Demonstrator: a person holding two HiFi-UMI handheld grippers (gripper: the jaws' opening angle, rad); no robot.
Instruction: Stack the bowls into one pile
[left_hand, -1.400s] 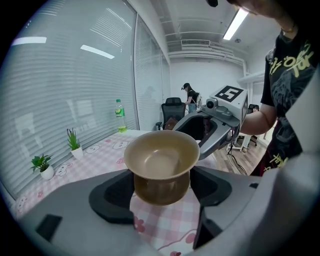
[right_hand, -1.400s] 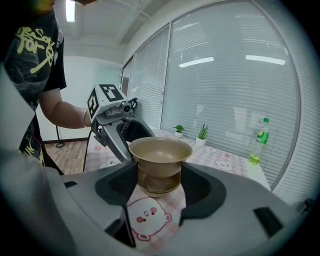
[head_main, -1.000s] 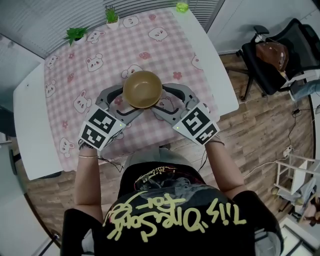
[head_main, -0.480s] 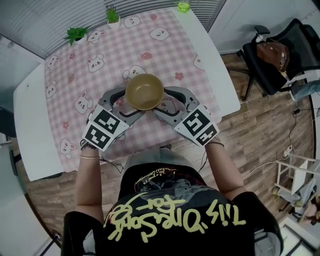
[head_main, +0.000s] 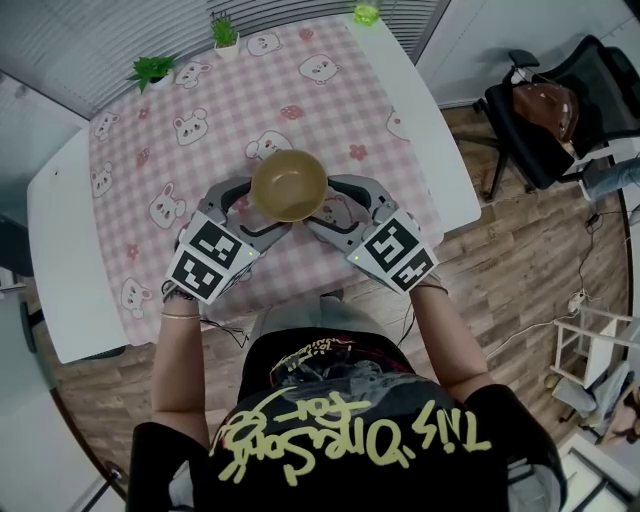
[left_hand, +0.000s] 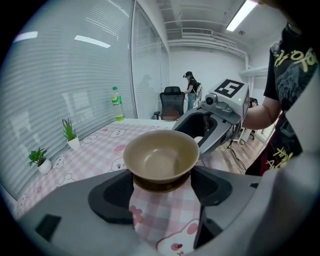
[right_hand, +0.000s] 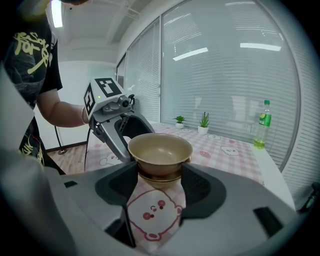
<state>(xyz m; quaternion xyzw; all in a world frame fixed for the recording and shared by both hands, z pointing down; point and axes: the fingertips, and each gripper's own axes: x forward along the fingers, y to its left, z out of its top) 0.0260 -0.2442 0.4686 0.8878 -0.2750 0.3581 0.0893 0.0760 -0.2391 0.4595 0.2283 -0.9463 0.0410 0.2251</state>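
A: Left tool (head_main: 255, 210), status?
B: Jaws drawn in onto the bowl pile (head_main: 289, 185), pads pressing its dark base from both sides.
A: Right tool (head_main: 335, 207)?
B: Same. It comes in from the opp. side, jaws narrowed onto the pile, pads against the lower bowl (right_hand: 160, 176).
A: How many bowls?
B: Two in the right gripper view: the top bowl (right_hand: 160, 146) is nested in the lower one, both upright, tan inside. The left gripper view shows only the top bowl and a dark foot under it.
A: Where's the pile?
B: Btwn the two tools' tips, over the near-middle of the surface (head_main: 60, 250), above the pink checked cloth (head_main: 190, 95) w/ bear print. Resting or lifted, can't tell.
A: Around it?
B: Two small potted plants (head_main: 152, 68) at the far edge by the blinds (head_main: 110, 35), and a green bottle (head_main: 365, 12) at the far right corner, all well apart from the pile. A black office chair (head_main: 545, 115) stands on the wood floor (head_main: 520, 270), right of the surface.
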